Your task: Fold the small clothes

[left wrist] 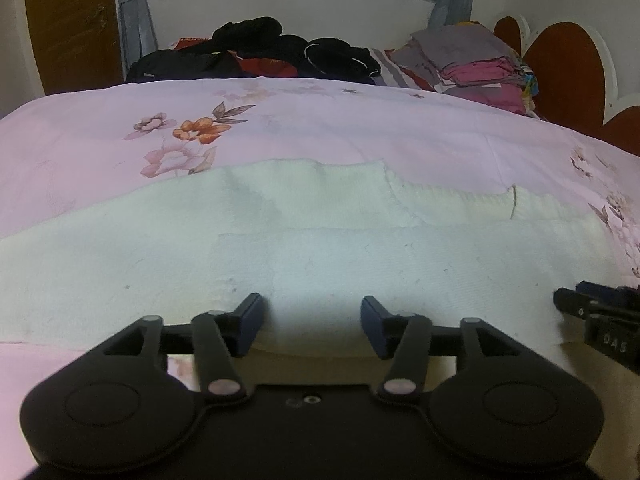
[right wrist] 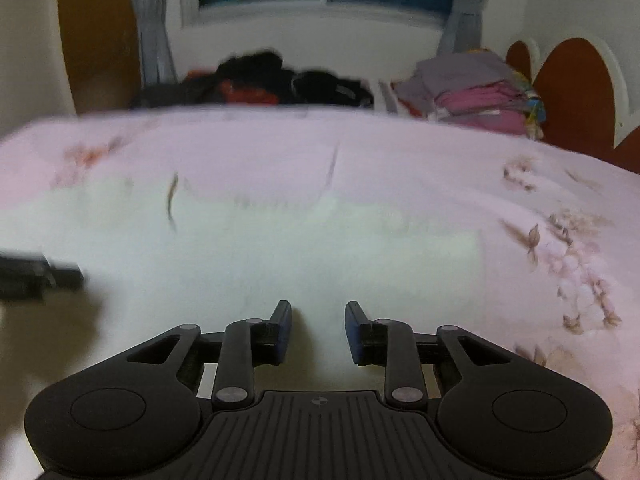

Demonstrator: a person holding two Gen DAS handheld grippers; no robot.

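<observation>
I am holding my left gripper (left wrist: 312,322) half open and my right gripper (right wrist: 318,330) narrowly open, both empty, over one white garment (left wrist: 320,248)

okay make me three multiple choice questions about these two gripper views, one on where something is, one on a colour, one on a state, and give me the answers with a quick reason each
1. Where is the stack of folded clothes?
A. At the far right of the bed, near the headboard
B. Between the left gripper's fingers
C. On the window sill

2. What colour is the garment spread out in front of both grippers?
A. Black
B. Red
C. White

3. How do the jaws of the left gripper stand?
A. Clamped on the garment
B. Apart, with nothing pinched between the pads
C. Shut tight on each other

Answers:
1 A: the grey and pink stack sits at the far right, beside the brown headboard.
2 C: the knit lies white on the pink floral bedsheet.
3 B: a clear gap shows between the blue pads, with the garment lying flat below them.
</observation>
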